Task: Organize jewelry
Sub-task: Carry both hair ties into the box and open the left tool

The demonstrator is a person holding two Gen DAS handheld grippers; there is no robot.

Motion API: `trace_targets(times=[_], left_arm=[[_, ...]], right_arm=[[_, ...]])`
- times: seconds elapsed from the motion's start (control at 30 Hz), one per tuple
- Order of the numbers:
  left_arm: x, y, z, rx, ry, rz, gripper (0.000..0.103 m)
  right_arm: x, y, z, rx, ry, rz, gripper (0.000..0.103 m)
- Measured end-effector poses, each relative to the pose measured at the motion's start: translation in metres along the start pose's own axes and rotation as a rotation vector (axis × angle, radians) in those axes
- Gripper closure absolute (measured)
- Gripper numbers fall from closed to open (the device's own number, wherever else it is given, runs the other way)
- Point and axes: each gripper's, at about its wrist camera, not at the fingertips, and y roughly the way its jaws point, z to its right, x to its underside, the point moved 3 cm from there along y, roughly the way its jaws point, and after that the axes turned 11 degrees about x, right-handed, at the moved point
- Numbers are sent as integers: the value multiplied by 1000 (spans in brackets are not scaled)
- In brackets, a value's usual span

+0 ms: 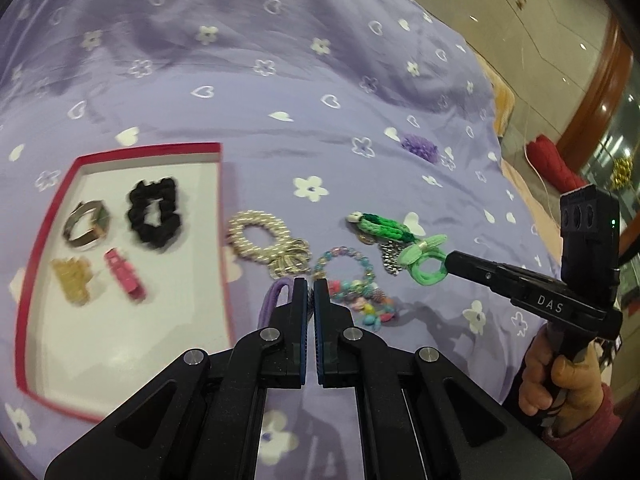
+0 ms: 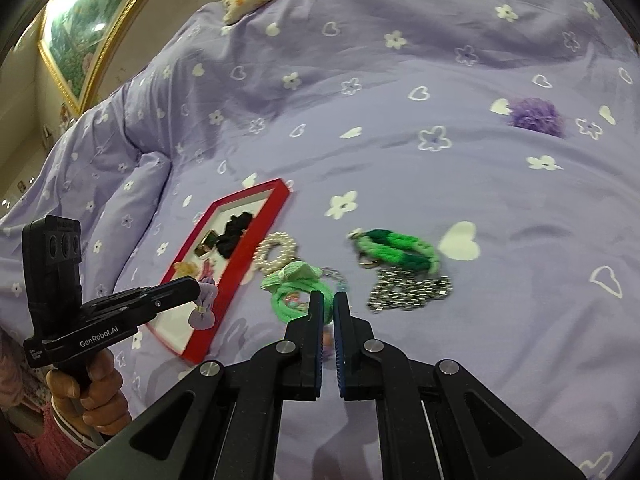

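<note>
Both grippers reach low over the purple bedspread (image 1: 280,80), each held by its handle from below. The left gripper (image 1: 311,294) has its jaws clamped on a lilac hair tie (image 2: 203,306) by the red tray (image 1: 48,396). The right gripper (image 2: 328,304) has its jaws pinched on a light green hair tie (image 1: 426,262), lifted just above the loose jewelry.
</note>
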Motion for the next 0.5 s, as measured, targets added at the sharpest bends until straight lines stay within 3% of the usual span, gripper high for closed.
trace_targets(times=[0.5], left_arm=[[13, -65, -59, -77, -120, 103, 101]], right_arm=[[1, 14, -70, -98, -92, -30, 99]])
